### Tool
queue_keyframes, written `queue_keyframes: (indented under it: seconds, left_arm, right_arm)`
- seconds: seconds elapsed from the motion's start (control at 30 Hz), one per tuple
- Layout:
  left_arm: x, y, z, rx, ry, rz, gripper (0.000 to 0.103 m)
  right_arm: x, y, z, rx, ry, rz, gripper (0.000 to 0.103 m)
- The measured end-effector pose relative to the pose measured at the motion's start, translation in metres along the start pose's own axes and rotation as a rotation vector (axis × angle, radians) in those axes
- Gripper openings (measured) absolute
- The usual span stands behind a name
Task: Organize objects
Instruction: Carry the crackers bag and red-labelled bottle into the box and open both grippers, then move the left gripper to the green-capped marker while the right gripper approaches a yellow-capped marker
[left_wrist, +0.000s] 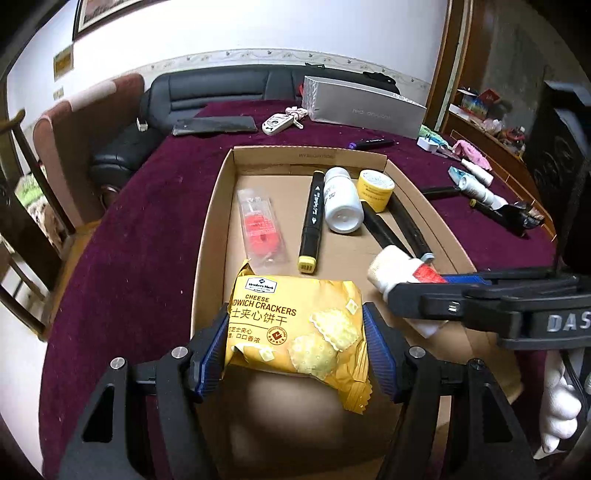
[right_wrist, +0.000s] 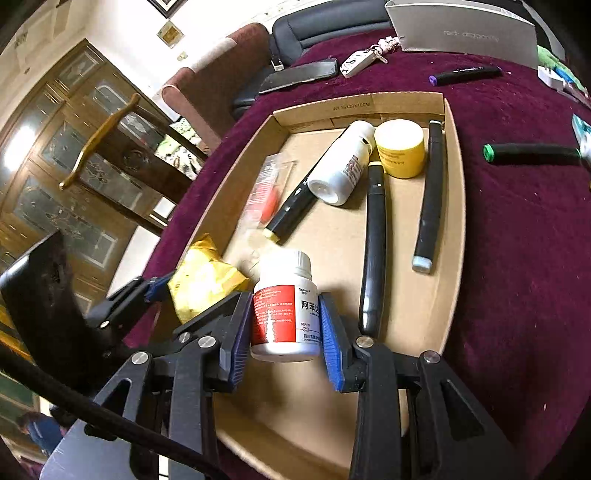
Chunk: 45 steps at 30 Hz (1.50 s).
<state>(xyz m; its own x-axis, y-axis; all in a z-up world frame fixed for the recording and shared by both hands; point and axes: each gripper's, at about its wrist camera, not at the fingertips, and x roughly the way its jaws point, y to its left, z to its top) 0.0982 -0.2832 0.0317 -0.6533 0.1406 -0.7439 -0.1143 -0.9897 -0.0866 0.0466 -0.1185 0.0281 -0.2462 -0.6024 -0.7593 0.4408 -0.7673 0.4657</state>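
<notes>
My left gripper (left_wrist: 295, 343) is shut on a yellow pack of cheese sandwich crackers (left_wrist: 295, 325), held over the near end of a shallow cardboard box (left_wrist: 310, 153). My right gripper (right_wrist: 282, 325) is shut on a white pill bottle with a red label (right_wrist: 282, 310), also over the box's near end. In the left wrist view that bottle (left_wrist: 399, 269) shows at the right, gripped by the right gripper (left_wrist: 417, 295). In the right wrist view the cracker pack (right_wrist: 203, 280) shows at the left, gripped by the left gripper (right_wrist: 173, 284). Inside the box lie black markers (left_wrist: 310, 218), a white bottle (left_wrist: 341, 201), a yellow jar (left_wrist: 375, 188) and a red sachet (left_wrist: 260, 229).
The box sits on a maroon tablecloth (left_wrist: 147, 229). Behind it lie a grey carton (left_wrist: 362, 107), a key fob (left_wrist: 277, 122), a dark flat case (left_wrist: 214, 125) and a purple-capped marker (left_wrist: 369, 142). More markers and small tubes (left_wrist: 480, 184) lie to the right. Sofa and chairs stand beyond the table.
</notes>
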Motion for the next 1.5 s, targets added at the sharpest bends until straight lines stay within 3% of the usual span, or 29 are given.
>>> queue_keyframes:
  seconds: [0.13,0.4,0.77,1.0,1.13,1.3,1.5]
  left_arm:
    - [0.007,-0.002,0.005,0.014,0.015,0.027,0.062]
    - [0.033,0.002,0.033,0.015,0.119,0.032,0.062]
    - [0.034,0.005,0.035,-0.005,0.104,0.006,0.065]
    - [0.027,0.012,0.034,-0.067,0.099,-0.075,0.067]
    - [0.016,0.021,0.031,-0.168,0.087,-0.115,0.067]
    - [-0.013,0.035,0.023,-0.314,0.029,-0.197,0.067]
    - [-0.035,0.016,0.023,-0.345,-0.004,-0.302,0.068]
  right_arm:
    - [0.011,-0.003,0.010,-0.002,0.008,-0.037,0.033]
    - [0.027,-0.005,0.035,0.022,0.051,-0.097,0.033]
    - [0.036,-0.003,0.049,0.010,0.045,-0.137,0.033]
    - [0.029,-0.007,0.046,0.055,0.016,-0.130,0.034]
    - [0.018,-0.006,0.044,0.057,-0.016,-0.108,0.042]
    - [-0.006,-0.006,0.038,0.062,-0.066,-0.075,0.044]
    - [-0.052,-0.032,0.013,0.073,-0.135,-0.104,0.047]
